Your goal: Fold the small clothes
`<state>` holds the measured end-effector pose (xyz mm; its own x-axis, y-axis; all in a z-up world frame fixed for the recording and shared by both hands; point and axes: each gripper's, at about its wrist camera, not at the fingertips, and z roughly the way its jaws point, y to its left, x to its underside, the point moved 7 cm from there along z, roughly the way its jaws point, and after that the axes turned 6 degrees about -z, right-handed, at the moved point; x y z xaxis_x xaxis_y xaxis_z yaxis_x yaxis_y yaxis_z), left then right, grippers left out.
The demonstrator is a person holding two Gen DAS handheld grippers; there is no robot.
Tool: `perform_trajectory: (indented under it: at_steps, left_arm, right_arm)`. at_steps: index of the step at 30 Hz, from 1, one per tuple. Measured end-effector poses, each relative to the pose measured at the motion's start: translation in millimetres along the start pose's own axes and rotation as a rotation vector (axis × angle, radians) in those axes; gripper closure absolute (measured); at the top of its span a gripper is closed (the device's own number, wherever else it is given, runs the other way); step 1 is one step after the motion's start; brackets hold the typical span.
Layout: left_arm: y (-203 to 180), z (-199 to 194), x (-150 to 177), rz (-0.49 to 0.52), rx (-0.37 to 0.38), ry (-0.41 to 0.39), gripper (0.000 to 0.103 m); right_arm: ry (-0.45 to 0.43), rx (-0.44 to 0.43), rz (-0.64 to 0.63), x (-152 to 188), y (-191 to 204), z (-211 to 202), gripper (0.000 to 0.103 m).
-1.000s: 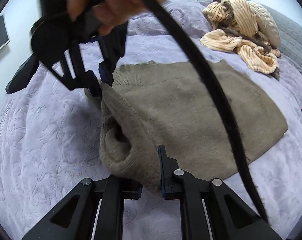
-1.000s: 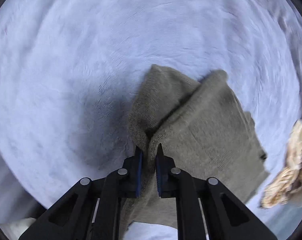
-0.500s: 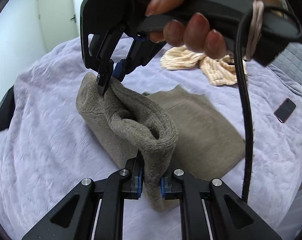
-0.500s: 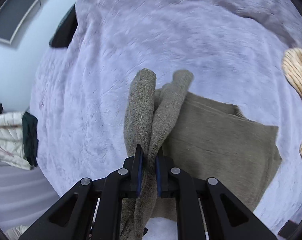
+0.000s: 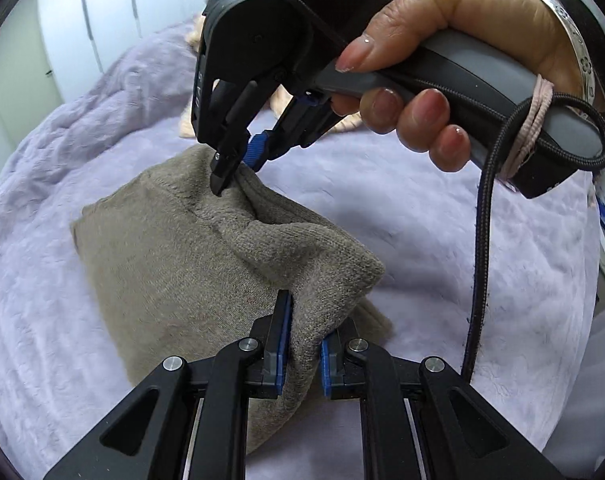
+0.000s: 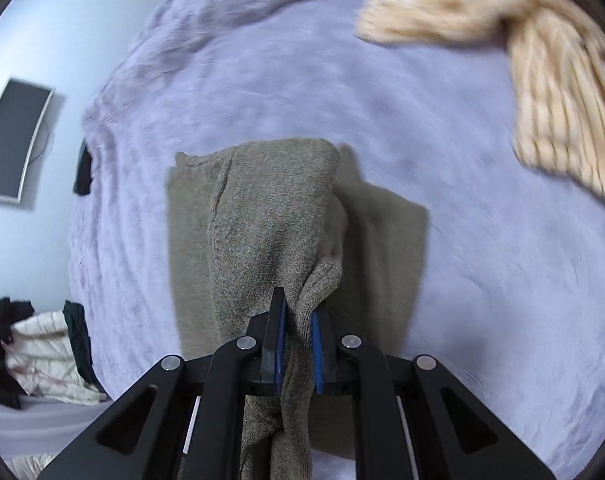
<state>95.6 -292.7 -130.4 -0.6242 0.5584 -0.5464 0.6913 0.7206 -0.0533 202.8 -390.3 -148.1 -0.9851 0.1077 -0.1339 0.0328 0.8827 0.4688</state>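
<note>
The sweater [image 5: 174, 256] is a plain grey-brown knit, lying on a pale lilac bedspread [image 5: 442, 216]. Both grippers are black with blue pads [image 5: 280, 344]. Further off lies a cream garment [image 6: 554, 100] with thin darker stripes.

Olive sweater [image 5: 174, 264]: fuzzy matt knit. Bed cover [image 5: 442, 216]: plush lilac cloth, embossed. Cream garment [image 6: 562, 92]: ribbed knit. Right hand-held gripper [image 5: 238, 168]: matt black plastic; cable [image 5: 482, 240] braided.
</note>
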Motion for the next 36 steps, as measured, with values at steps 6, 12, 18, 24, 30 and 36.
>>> perform_trajectory:
  at_steps: [6, 12, 18, 24, 30, 36]
  left_arm:
    - [-24.4, 35.8, 21.0, 0.050, -0.010, 0.080, 0.089]
    - [-20.1, 30.5, 8.6, -0.003, -0.052, 0.080, 0.089]
    - [-3.3, 0.6, 13.9, -0.065, -0.165, 0.064, 0.034]
    - [37.7, -10.3, 25.6, -0.224, -0.198, 0.140, 0.034]
    - [75.1, -5.6, 45.2, -0.402, -0.243, 0.241, 0.034]
    - [93.7, -10.5, 65.5, -0.515, -0.278, 0.307, 0.034]
  right_arm:
    - [-0.003, -0.043, 0.084, 28.1, -45.9, 35.0, 0.091]
    - [-0.025, -0.067, 0.033, 17.4, -32.5, 30.2, 0.091]
    - [-0.011, -0.017, 0.035, 20.5, -34.7, 22.0, 0.069]
    - [-0.059, 0.010, 0.026, 49.5, -30.9, -19.6, 0.058]
    - [-0.087, -0.051, -0.046, 96.1, 6.5, -40.5, 0.078]
    - [0.009, -0.013, -0.033, 132.4, 6.9, 7.6, 0.078]
